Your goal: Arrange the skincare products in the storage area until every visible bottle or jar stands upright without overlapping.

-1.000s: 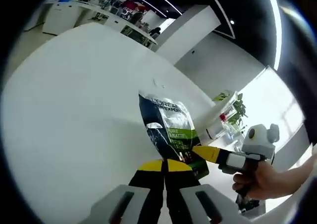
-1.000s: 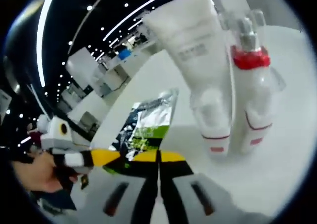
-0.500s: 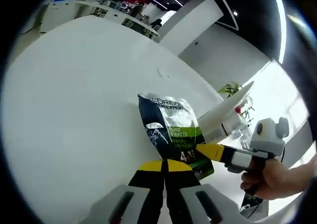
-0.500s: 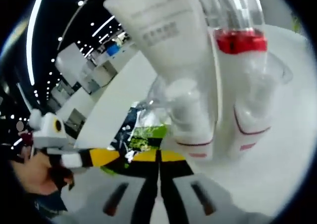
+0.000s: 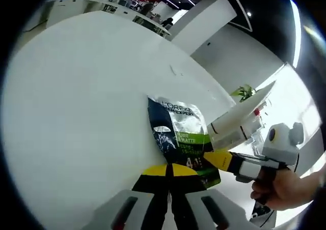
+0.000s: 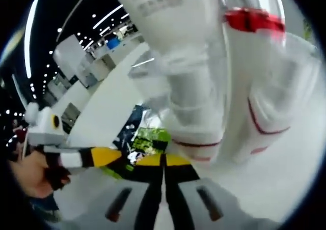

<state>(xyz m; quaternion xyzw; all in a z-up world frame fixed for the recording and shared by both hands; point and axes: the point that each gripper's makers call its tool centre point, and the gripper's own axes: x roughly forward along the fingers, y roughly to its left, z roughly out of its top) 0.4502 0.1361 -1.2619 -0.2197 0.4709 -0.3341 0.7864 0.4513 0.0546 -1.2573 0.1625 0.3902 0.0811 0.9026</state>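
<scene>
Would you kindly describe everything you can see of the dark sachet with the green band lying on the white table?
The sachet is a flat, glossy foil packet, dark blue-black with a silvery panel, white L'Oreal lettering near its top and a bright green band lower down. It lies flat on the white table, not upright. In the left gripper view its near edge sits right at the closed tips of the left gripper, and the right gripper reaches to its side. Whether either actually touches it cannot be told. The white tube lies just beyond it.
</scene>
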